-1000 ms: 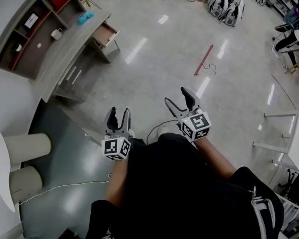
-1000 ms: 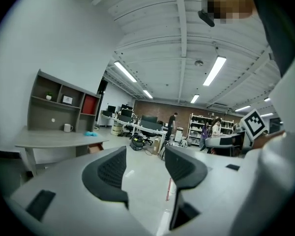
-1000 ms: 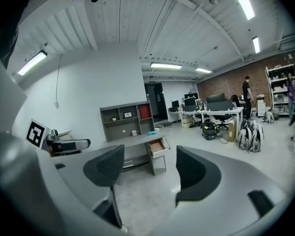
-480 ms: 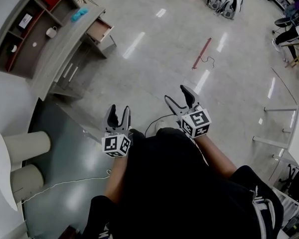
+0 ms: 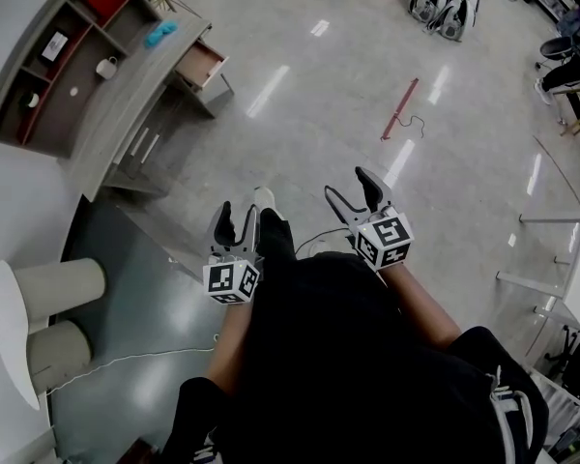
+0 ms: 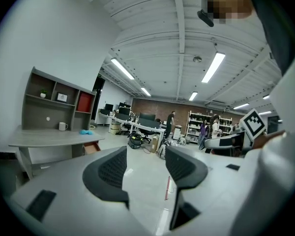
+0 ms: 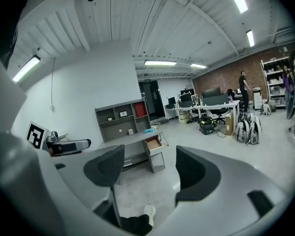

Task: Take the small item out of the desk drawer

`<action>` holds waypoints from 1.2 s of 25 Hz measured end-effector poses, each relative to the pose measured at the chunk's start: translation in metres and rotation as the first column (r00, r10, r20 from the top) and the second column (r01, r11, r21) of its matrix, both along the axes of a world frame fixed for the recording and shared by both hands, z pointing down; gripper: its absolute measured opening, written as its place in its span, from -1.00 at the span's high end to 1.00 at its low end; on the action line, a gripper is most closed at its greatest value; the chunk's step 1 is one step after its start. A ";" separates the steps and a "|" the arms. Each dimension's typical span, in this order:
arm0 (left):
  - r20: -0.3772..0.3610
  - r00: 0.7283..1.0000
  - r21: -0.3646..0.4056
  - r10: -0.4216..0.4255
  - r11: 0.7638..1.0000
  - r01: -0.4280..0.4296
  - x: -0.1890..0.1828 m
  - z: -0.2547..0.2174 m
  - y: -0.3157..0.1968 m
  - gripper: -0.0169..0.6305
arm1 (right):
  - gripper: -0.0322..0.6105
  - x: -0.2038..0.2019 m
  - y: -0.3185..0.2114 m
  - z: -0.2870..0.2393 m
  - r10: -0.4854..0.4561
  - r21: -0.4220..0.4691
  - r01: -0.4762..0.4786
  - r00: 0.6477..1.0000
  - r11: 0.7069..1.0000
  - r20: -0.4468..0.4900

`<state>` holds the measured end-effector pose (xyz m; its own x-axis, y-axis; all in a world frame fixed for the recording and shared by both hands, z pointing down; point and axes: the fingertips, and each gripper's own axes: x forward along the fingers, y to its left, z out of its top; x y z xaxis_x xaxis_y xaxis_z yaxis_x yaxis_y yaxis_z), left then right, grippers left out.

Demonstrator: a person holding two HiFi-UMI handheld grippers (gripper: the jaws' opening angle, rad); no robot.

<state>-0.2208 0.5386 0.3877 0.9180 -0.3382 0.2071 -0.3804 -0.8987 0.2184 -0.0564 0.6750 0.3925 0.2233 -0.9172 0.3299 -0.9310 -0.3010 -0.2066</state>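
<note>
Grey desk (image 5: 126,95) stands well apart at the upper left, its drawer (image 5: 203,64) already pulled out, brownish inside, though from here the small item presumably lying in it is too far off to make out. The left gripper (image 5: 237,222) has just been opening its jaws, nothing between them, and the right gripper (image 5: 350,189) is likewise spread and empty, so approach, reach and pick all remain.

The desk drawer (image 5: 202,64) stands pulled out at the far end of the grey desk (image 5: 126,95), well across the room. Its inside shows reddish-brown. Whatever lies in it is too distant to make out.
</note>
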 end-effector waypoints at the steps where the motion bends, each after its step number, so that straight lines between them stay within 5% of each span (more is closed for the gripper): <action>1: -0.001 1.000 -0.008 0.001 1.000 -0.001 0.004 0.003 -0.007 0.24 | -0.07 0.002 -0.006 0.002 0.004 -0.005 -0.004 1.000 1.000 0.006; 9: -0.029 0.999 -0.075 0.019 0.997 -0.021 0.065 0.030 -0.083 0.24 | -0.07 0.034 -0.066 0.024 0.007 -0.095 -0.006 1.000 0.995 0.008; 16: -0.041 0.998 -0.085 0.038 0.996 -0.041 0.125 0.045 -0.188 0.24 | -0.07 0.087 -0.170 0.041 -0.025 -0.168 0.021 1.000 0.986 -0.020; 30: 0.009 1.000 -0.135 -0.017 0.991 0.018 0.159 0.066 -0.365 0.24 | -0.07 0.145 -0.381 0.044 -0.146 -0.229 0.138 0.989 0.964 -0.019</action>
<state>-0.0620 0.1732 0.4541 0.9104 -0.3228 0.2589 -0.3979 -0.8544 0.3340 0.0883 0.2942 0.4364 0.1110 -0.8425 0.5271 -0.9730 -0.2000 -0.1148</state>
